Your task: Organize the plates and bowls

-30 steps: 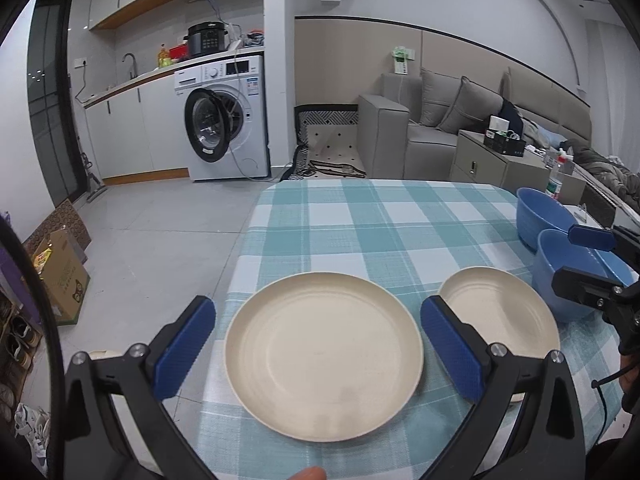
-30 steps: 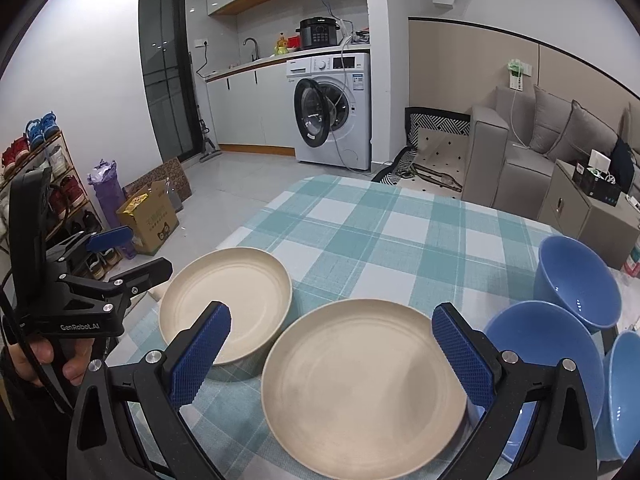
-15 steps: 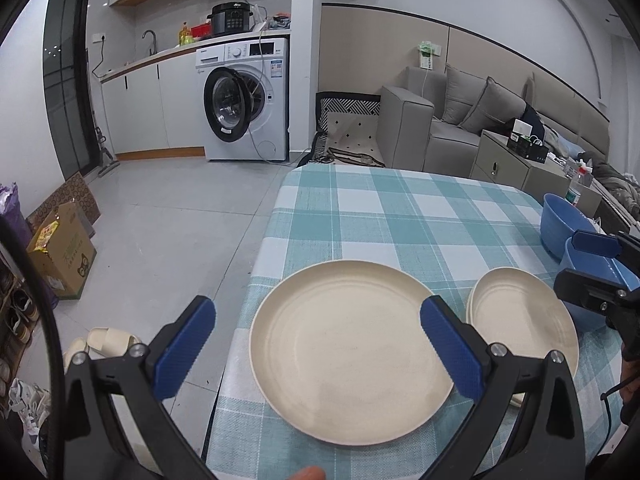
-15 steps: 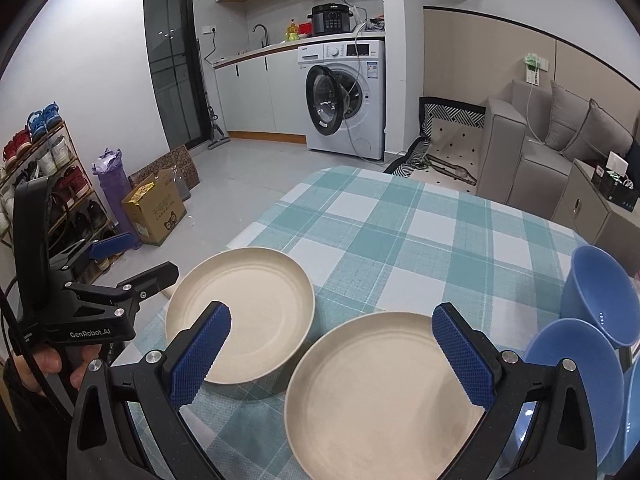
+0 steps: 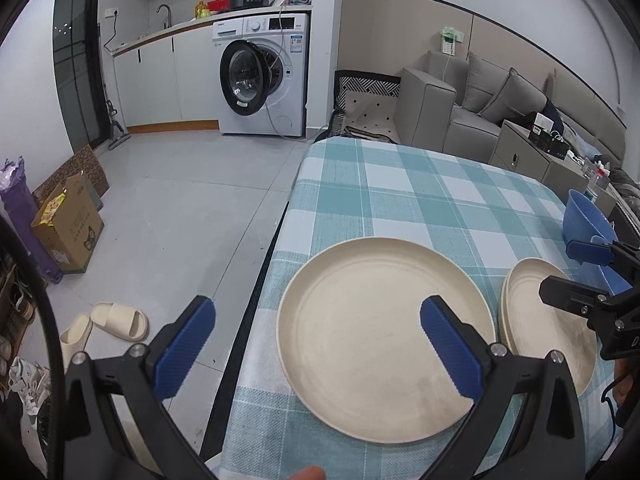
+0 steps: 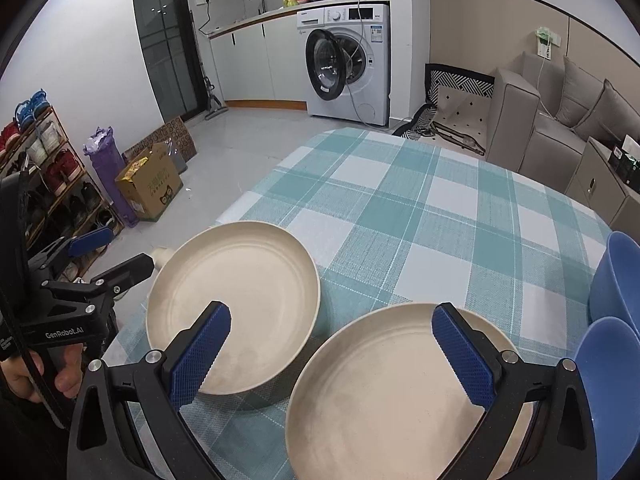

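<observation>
Two cream plates lie flat and side by side on the checked worktop [image 6: 420, 208], near its front edge. The left plate [image 5: 384, 332] sits at the near left corner, its rim close to the worktop's left edge; the right plate [image 6: 400, 396] lies just beside it, the two rims nearly meeting, though I cannot tell whether they touch. Right of the right plate stand blue bowls [image 6: 616, 380], just beside its rim, one behind the other.

The left tool [image 5: 316, 344] hovers over the left rim of the left plate, wide open and empty: one pad hangs out past the worktop's edge over the floor, the other over the plate's middle. The right tool [image 6: 332, 348] is likewise spread wide with nothing in it, and straddles the gap between the plates, its left pad above the left plate and its right pad above the right plate.

As a judgement, each tool is nearest the plate on its own side. A round plate has no long axis, so the grasp probably turns on bringing the pads either side of a rim; the left tool already brackets one. Stacking one plate on the other seems the likely step.
</observation>
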`<state>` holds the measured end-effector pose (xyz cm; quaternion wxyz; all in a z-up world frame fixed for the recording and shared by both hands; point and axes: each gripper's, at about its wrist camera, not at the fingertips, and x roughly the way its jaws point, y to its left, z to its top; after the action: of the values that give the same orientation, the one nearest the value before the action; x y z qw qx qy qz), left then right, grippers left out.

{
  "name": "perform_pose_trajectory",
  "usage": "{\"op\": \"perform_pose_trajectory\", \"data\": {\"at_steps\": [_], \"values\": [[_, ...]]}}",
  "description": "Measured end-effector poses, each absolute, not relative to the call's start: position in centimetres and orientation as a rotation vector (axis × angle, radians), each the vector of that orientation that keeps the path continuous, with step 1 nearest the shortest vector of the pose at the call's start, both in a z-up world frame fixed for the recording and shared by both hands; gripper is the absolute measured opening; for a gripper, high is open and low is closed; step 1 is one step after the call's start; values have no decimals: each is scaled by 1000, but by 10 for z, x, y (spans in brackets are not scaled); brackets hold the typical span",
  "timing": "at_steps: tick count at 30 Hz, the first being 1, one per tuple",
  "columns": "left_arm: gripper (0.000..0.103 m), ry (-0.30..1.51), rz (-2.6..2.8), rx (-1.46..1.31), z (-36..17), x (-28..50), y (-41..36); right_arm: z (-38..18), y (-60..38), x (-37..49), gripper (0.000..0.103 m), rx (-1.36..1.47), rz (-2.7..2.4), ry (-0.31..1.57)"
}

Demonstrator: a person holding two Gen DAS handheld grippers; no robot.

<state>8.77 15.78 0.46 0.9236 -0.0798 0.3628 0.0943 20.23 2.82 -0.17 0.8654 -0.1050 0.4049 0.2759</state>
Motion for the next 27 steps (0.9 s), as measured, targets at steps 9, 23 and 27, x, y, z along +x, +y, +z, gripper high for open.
{"op": "perform_pose_trajectory", "data": {"at_steps": [9,23,27], "values": [[103,800,209,-172,-13,95,165,-20,54,209,102,-309,604,878],[101,895,209,-187,-41,105,175,-42,74,224,102,-340,642,924],[101,904,210,-172,-45,106,176,-49,79,228,93,-340,652,951]]}}
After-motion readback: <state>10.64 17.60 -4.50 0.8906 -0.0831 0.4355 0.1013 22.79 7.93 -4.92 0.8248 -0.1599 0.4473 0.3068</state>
